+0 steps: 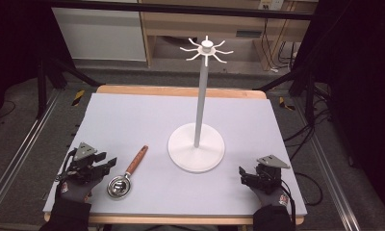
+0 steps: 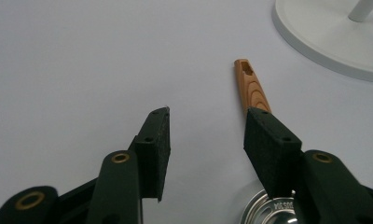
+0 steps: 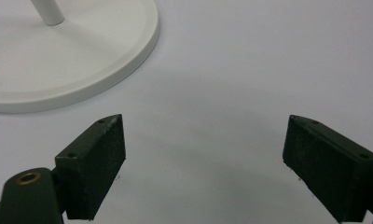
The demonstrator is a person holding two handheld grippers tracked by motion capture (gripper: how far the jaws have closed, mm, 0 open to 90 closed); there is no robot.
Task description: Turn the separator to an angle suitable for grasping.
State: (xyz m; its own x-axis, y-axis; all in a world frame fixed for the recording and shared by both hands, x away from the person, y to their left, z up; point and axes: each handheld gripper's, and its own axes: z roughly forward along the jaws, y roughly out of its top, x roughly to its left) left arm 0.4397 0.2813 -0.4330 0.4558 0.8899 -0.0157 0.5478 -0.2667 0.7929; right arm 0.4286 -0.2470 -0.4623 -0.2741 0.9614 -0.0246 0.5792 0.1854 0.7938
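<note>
The left gripper [image 1: 105,164] sat at the lower left of the high view, its fingers [image 2: 155,140] spread and holding nothing. Just beside it lay the measuring spoon [image 1: 128,173], flat on the table [image 1: 133,120]: a shiny metal bowl nearest the lower edge, its striped wooden handle slanting up to the right. The right gripper [image 1: 241,174], lower right, had fingers [image 3: 93,163] spread wide, empty, near the white stand [image 1: 196,147].

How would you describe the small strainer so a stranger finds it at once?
On the pale grey mat, look left of the tall white hook stand. Beside the left gripper lies the strainer: a shiny round metal bowl with the only brown wooden handle there.
</note>
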